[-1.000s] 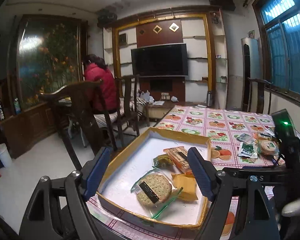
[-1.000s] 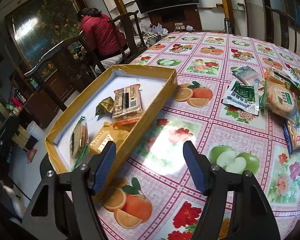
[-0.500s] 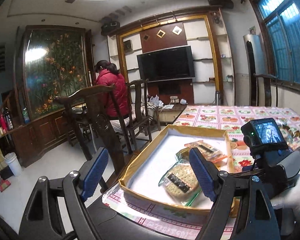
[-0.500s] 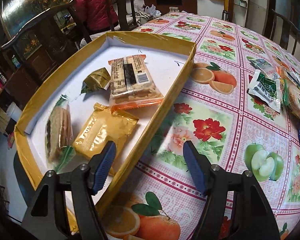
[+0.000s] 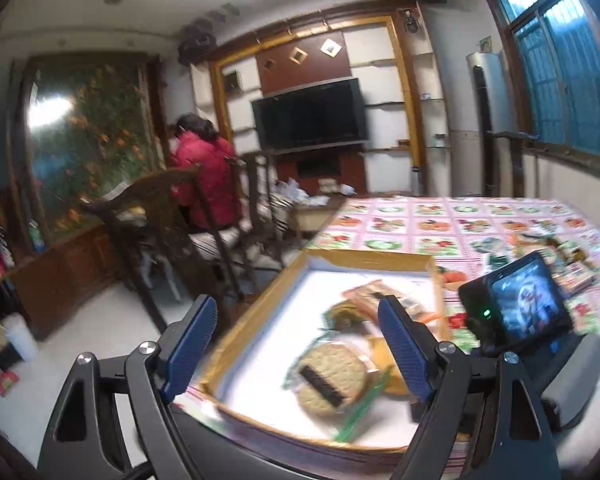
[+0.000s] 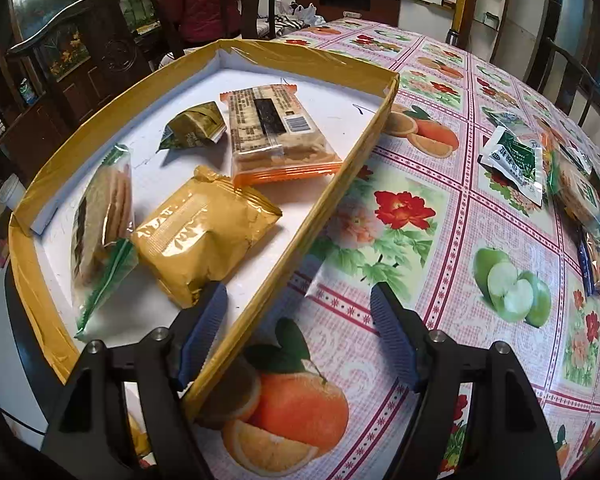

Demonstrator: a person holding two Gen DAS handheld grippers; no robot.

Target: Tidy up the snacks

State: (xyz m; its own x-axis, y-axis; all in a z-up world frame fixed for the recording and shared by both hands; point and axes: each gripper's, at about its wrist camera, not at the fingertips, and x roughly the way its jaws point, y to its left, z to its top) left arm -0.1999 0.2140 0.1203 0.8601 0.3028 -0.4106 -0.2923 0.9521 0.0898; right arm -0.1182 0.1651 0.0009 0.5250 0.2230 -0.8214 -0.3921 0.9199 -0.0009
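Note:
A shallow yellow-rimmed box (image 6: 112, 100) lies at the table's corner and also shows in the left wrist view (image 5: 364, 258). It holds a round-cracker pack (image 6: 100, 208) (image 5: 332, 376), a gold packet (image 6: 204, 232), an orange-edged cracker pack (image 6: 276, 132) and a small green packet (image 6: 196, 124). My right gripper (image 6: 298, 336) is open, its jaws straddling the box's near right rim. My left gripper (image 5: 300, 352) is open and empty, above the box's near-left corner. Loose snacks (image 6: 516, 156) lie on the cloth at right.
The table carries a fruit-and-flower print cloth (image 6: 420, 208). Wooden chairs (image 5: 172, 216) stand left of the table, and a person in red (image 5: 204, 176) sits beyond. The right gripper's body with its screen (image 5: 524, 308) is at the left view's right. The table edge is close.
My right gripper has moved left and down, closer to the box, until its jaws straddle the rim. My left gripper's view has swung and lowered slightly; it is motion-blurred.

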